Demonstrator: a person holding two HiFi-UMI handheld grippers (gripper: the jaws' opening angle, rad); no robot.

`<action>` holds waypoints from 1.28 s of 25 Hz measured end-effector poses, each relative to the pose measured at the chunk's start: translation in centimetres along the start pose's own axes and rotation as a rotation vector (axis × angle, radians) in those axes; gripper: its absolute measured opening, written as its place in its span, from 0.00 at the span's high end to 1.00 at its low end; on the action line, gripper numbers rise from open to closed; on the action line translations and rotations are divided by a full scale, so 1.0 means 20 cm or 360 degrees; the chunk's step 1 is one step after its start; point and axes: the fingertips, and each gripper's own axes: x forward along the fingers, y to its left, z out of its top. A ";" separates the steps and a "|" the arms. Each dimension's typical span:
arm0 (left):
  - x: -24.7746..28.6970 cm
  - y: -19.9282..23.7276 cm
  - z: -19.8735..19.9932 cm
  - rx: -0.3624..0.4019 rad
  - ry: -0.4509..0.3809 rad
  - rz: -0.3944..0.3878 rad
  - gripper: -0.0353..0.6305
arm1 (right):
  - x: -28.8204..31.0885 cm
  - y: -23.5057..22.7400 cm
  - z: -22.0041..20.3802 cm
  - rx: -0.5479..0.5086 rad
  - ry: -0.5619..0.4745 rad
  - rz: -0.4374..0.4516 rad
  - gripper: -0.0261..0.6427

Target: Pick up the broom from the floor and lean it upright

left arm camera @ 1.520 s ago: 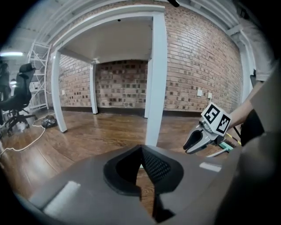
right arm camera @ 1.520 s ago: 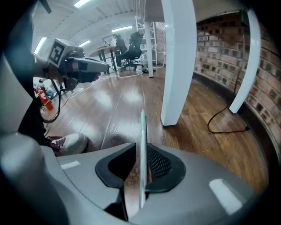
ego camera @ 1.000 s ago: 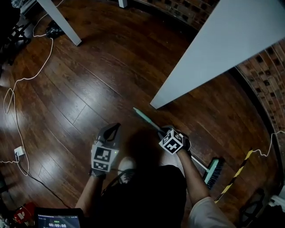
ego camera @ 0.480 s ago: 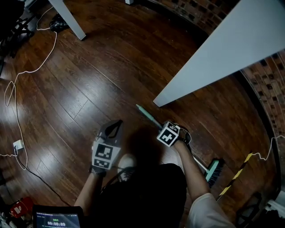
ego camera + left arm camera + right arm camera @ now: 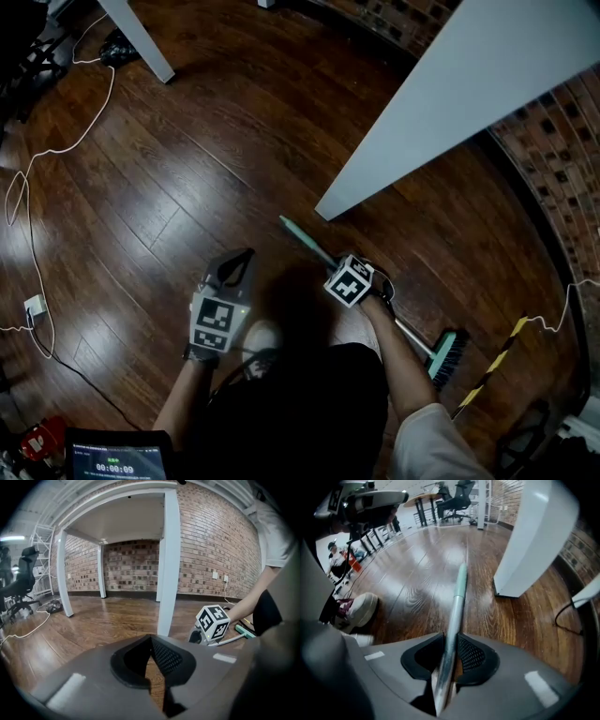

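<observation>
The right gripper [image 5: 450, 657] has the broom [image 5: 457, 592] handle between its jaws, which have just been closing. The pads look to be pressing on it, though I can't be sure the grip is firm. The broom lies low along the floor [image 5: 187, 159] with its head down beside the person, so lifting and leaning it upright are yet to be done. The left gripper [image 5: 151, 654] is closed and empty, off to the side.
</observation>
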 end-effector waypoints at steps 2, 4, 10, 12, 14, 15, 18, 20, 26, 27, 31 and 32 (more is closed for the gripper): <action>-0.02 -0.01 0.03 0.0003 -0.0006 0.0003 0.95 | -0.04 0.00 -0.02 0.0138 -0.0095 -0.0033 0.82; -0.05 0.00 0.06 0.0013 -0.0005 0.0016 0.95 | -0.12 -0.02 -0.04 0.0206 -0.0164 -0.0099 0.82; -0.29 -0.02 0.24 0.0042 0.0040 0.0068 0.95 | -0.59 0.00 -0.01 0.0218 -0.0334 -0.0257 0.83; -0.39 -0.05 0.35 0.0032 0.0041 0.0075 0.95 | -0.78 0.02 -0.03 0.0225 -0.0364 -0.0296 0.83; -0.48 -0.07 0.47 0.0027 0.0039 0.0077 0.95 | -0.94 0.04 -0.05 0.0238 -0.0379 -0.0325 0.83; -0.52 -0.09 0.54 0.0037 0.0038 0.0076 0.95 | -1.02 0.05 -0.05 0.0244 -0.0383 -0.0337 0.83; -0.64 -0.13 0.75 0.0059 0.0005 0.0065 0.95 | -1.25 0.08 -0.07 0.0261 -0.0397 -0.0375 0.83; -0.71 -0.16 0.91 0.0072 -0.0032 0.0053 0.95 | -1.40 0.10 -0.08 0.0279 -0.0409 -0.0403 0.83; -0.82 -0.30 1.37 0.0124 -0.0131 -0.0033 0.95 | -1.83 0.09 -0.11 0.0387 -0.0442 -0.0473 0.83; -0.83 -0.32 1.45 0.0124 -0.0150 -0.0048 0.95 | -1.90 0.07 -0.11 0.0419 -0.0461 -0.0497 0.83; -0.90 -0.40 1.72 0.0052 -0.0185 -0.0120 0.95 | -2.17 0.01 -0.08 0.0558 -0.0533 -0.0589 0.83; -0.91 -0.43 1.78 0.0048 -0.0185 -0.0148 0.95 | -2.22 0.00 -0.07 0.0586 -0.0538 -0.0605 0.83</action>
